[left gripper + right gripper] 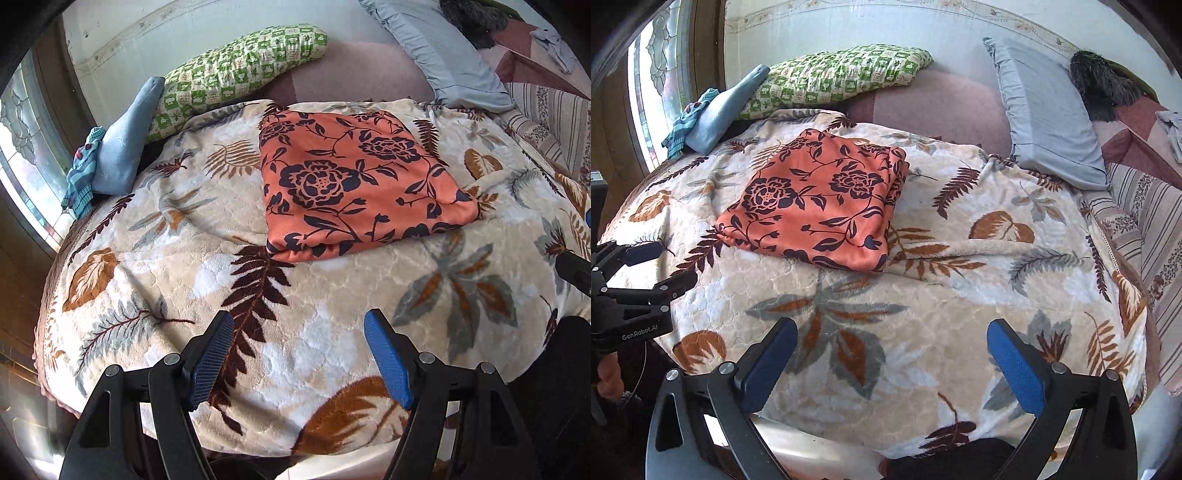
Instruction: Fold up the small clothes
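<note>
- Both grippers empty: left gripper [299, 354] and right gripper [892, 363] hovering over the near edge of the bed, jaws spread wide, nothing between the blue pads [212, 360].
- One orange satin garment with dark navy flower print [354, 181] lying already folded into a flat, roughly square packet on the cream plush blanket with brown and grey leaf pattern [303, 295], at mid-bed, well apart from both grippers.
- Looks like a fold just completed, or a pause between pieces; corners fairly square, near edge slightly bulged.
- Further small clothes at the far left: a pale blue knitted piece [125, 147] propped against the green-and-white checked pillow [236, 66], with a striped teal cloth [83, 173] bunched beside it.
- Likely next: reach far left for one of those pieces, pinch a single layer at an edge, drag it to the bare blanket nearer than the orange packet.
- Care needed with the slippery satin packet: any brush could slide the layers open.
</note>
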Action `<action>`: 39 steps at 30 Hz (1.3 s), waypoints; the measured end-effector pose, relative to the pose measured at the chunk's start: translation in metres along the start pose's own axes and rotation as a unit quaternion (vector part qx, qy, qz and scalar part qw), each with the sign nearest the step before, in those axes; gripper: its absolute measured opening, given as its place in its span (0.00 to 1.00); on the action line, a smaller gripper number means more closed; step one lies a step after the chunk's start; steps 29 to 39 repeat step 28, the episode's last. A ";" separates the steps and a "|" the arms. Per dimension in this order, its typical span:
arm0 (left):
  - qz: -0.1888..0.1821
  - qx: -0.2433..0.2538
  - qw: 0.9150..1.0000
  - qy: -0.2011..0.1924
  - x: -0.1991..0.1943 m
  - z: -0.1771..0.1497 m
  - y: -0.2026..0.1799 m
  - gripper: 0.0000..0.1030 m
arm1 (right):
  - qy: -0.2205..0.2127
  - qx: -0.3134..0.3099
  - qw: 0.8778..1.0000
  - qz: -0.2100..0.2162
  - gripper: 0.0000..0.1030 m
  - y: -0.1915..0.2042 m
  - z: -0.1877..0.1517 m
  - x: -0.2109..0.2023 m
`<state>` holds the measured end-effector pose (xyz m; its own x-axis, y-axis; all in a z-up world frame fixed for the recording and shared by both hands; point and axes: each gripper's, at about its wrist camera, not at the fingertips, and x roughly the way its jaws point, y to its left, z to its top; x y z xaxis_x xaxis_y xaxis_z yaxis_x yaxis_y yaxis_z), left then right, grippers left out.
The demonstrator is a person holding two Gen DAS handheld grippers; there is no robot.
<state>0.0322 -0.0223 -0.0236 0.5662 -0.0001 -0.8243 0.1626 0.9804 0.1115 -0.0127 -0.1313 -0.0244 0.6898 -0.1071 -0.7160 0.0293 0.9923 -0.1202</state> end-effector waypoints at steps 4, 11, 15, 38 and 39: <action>-0.013 0.010 1.000 0.008 -0.002 -0.002 -0.003 0.71 | 0.000 0.003 1.000 -0.002 1.00 -0.002 -0.001 0.000; -0.030 0.014 0.999 0.010 -0.007 -0.002 -0.006 0.71 | -0.003 0.003 1.000 -0.007 1.00 -0.003 0.000 -0.002; -0.038 0.010 0.999 0.002 -0.013 -0.001 -0.007 0.71 | 0.000 0.003 1.000 -0.007 1.00 -0.004 -0.001 0.000; -0.027 0.010 0.999 -0.019 -0.032 -0.001 -0.010 0.71 | 0.001 0.003 1.000 -0.009 1.00 -0.008 0.000 0.002; -0.027 0.010 0.999 -0.019 -0.032 -0.001 -0.010 0.71 | 0.001 0.003 1.000 -0.009 1.00 -0.008 0.000 0.002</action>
